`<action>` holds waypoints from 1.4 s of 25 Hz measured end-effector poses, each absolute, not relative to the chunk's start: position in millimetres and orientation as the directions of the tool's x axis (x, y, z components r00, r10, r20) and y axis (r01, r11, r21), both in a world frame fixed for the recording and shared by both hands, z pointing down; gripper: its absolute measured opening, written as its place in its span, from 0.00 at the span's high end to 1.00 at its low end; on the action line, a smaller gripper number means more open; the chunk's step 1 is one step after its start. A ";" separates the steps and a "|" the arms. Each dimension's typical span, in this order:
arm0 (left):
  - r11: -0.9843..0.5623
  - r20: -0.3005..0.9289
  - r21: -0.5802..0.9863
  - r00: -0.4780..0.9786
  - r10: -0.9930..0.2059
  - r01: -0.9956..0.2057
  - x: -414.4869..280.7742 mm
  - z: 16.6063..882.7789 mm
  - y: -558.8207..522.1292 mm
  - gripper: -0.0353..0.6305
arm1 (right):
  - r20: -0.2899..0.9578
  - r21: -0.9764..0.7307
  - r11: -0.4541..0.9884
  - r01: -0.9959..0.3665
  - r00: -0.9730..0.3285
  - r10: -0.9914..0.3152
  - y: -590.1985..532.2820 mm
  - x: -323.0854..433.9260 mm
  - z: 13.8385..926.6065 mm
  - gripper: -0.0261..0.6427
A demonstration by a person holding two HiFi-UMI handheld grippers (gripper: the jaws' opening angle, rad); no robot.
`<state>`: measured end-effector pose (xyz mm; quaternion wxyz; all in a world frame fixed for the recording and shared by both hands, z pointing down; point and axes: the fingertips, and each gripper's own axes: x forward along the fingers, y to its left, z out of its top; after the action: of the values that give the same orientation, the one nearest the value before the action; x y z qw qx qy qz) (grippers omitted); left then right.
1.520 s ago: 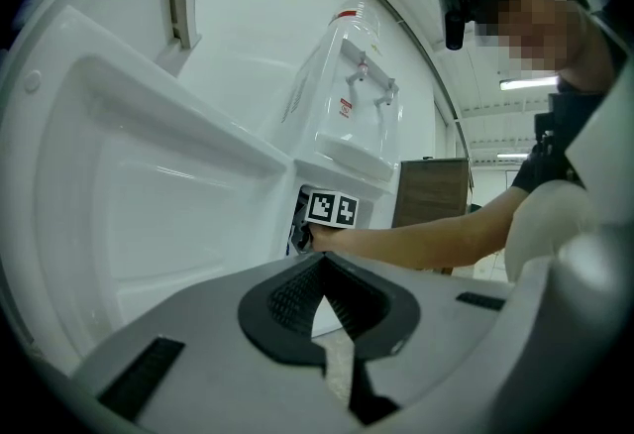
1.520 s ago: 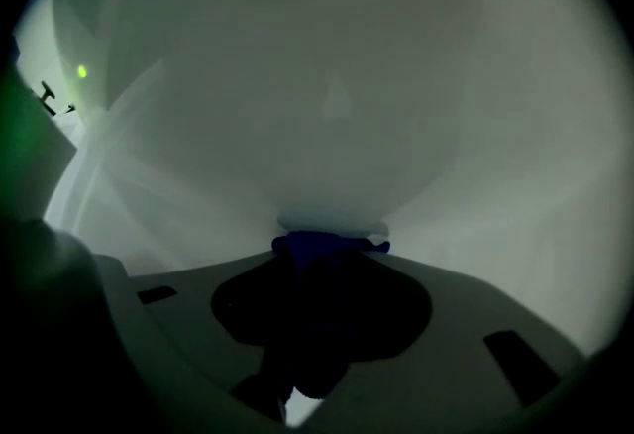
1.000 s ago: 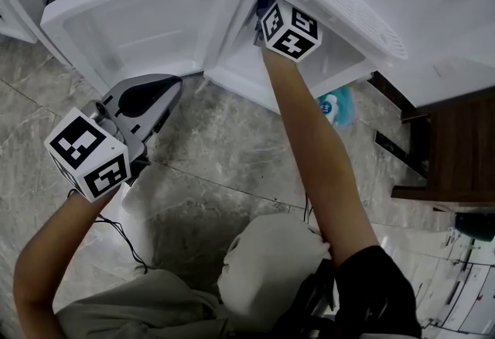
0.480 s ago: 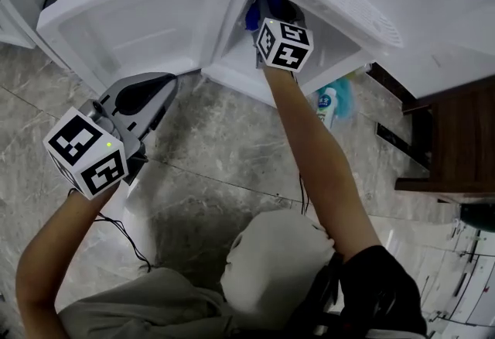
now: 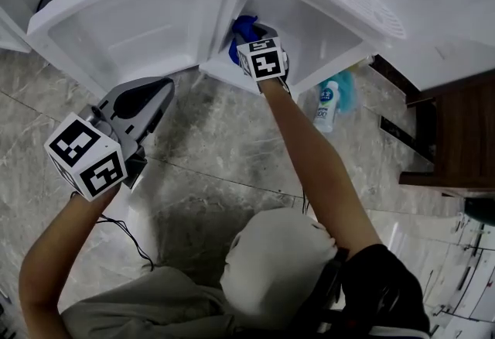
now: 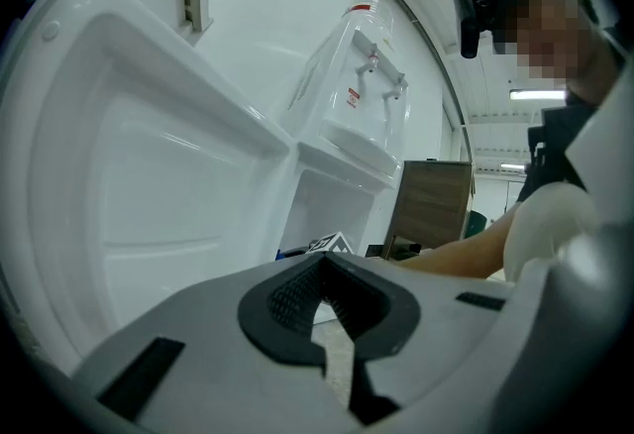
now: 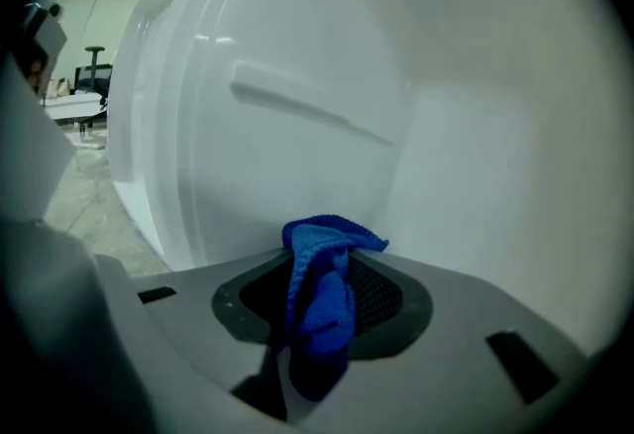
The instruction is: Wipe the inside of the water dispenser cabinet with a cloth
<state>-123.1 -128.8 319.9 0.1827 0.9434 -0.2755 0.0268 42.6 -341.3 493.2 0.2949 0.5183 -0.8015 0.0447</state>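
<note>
Currently, the blue cloth (image 5: 241, 28) is pinched, bunched, between the jaws of the right gripper (image 7: 323, 295), low inside the white cabinet (image 5: 313, 28) and close to an inner corner. The cabinet door (image 5: 131, 28) is swung open. The left gripper (image 6: 332, 301) is held outside over the stone floor (image 5: 224, 152), jaws pressed together, nothing between them.

grey left claw (image 5: 166, 88), black sleeve (image 5: 383, 287)

- The head view looks steeply down onto the open cabinet (image 5: 309, 28).
- The left gripper view faces the cabinet door (image 6: 129, 184) from near.
- The right gripper view is close inside the cabinet, sharing the blue cloth (image 7: 322, 313) with the head view.
</note>
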 end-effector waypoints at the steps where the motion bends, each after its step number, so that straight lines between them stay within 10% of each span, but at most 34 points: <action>1: -0.782 0.152 0.332 0.848 -0.508 -0.527 -122.3 321.3 -128.4 0.94 | 0.532 0.241 0.466 -0.851 -0.285 -0.797 -343.5 41.5 493.8 0.78; 35: -0.795 0.217 0.323 0.858 -0.466 -0.513 -117.2 357.3 -121.6 0.94 | 0.627 0.264 0.486 -0.833 -0.234 -0.743 -383.9 55.1 508.5 0.78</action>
<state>-117.2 -121.6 357.3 0.1879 0.9454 -0.2588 0.0632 55.1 -383.9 508.5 0.3603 0.5030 -0.7831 0.0628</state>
